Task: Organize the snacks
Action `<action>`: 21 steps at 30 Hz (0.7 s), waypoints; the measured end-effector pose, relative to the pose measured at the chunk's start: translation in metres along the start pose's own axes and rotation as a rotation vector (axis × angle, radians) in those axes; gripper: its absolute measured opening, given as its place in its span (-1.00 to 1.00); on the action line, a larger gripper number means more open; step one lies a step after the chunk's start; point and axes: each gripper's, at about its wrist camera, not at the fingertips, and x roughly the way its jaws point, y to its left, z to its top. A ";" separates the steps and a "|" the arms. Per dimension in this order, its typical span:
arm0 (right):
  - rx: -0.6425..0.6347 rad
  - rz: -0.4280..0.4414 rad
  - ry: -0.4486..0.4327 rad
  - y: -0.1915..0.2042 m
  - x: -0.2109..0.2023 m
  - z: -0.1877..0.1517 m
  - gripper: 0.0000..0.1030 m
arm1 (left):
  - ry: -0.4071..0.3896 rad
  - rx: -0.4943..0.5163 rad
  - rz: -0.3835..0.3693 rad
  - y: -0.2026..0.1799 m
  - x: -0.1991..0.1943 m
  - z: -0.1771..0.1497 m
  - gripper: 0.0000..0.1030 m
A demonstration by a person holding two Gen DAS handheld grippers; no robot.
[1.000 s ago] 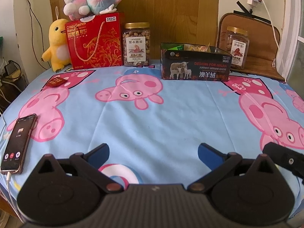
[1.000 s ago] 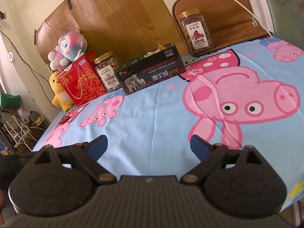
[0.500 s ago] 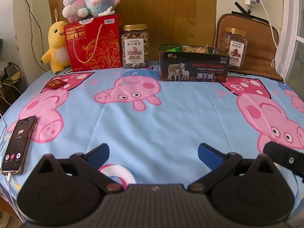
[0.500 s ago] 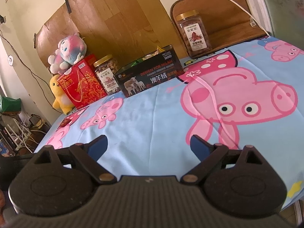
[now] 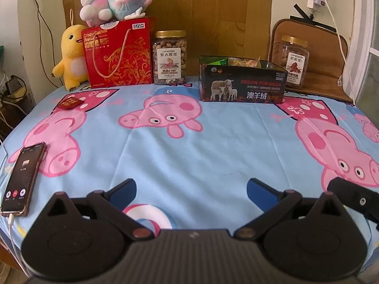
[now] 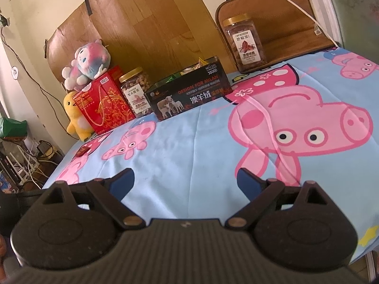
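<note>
The left gripper [image 5: 190, 185] is hovering low over the near edge of the surface [image 5: 189, 146], which is wearing a light blue cloth printed with pink cartoon pigs; its blue-tipped fingers [image 5: 124, 188] are standing wide apart and holding nothing. The right gripper [image 6: 184, 179] is hanging over the same cloth further to the right, its fingers [image 6: 247, 182] also spread apart and empty, and part of it is showing at the right edge of the left wrist view. The snacks are sitting along the far edge: a black open box [image 5: 241, 84] printed with sheep is standing there with wrapped snacks showing above its rim, a red gift box [image 5: 117, 52] of cashew biscuits is standing upright to its left, and a gold-lidded nut jar [image 5: 169, 58] is standing just beside the red box, between it and the black box. A second gold-lidded jar [image 5: 292, 62] is standing behind the black box's right end, against a brown cushion [image 5: 315, 54]. One small red packet [image 5: 69, 103] is lying alone on the cloth, well apart from the black box, near the left side. A yellow duck toy [image 5: 71, 54] is sitting beside the red box, a pink-and-blue plush [image 5: 116, 0] is lying on top of it, and a phone [image 5: 22, 178] with a lit screen is lying at the near left edge.
</note>
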 end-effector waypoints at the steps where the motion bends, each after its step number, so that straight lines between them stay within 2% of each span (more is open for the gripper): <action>1: 0.002 0.001 0.000 -0.001 0.000 0.000 0.85 | -0.002 0.003 -0.001 -0.001 0.000 0.000 1.00; 21: 0.000 0.001 -0.004 0.000 -0.001 0.000 0.81 | -0.006 0.010 -0.005 -0.003 -0.003 0.000 1.00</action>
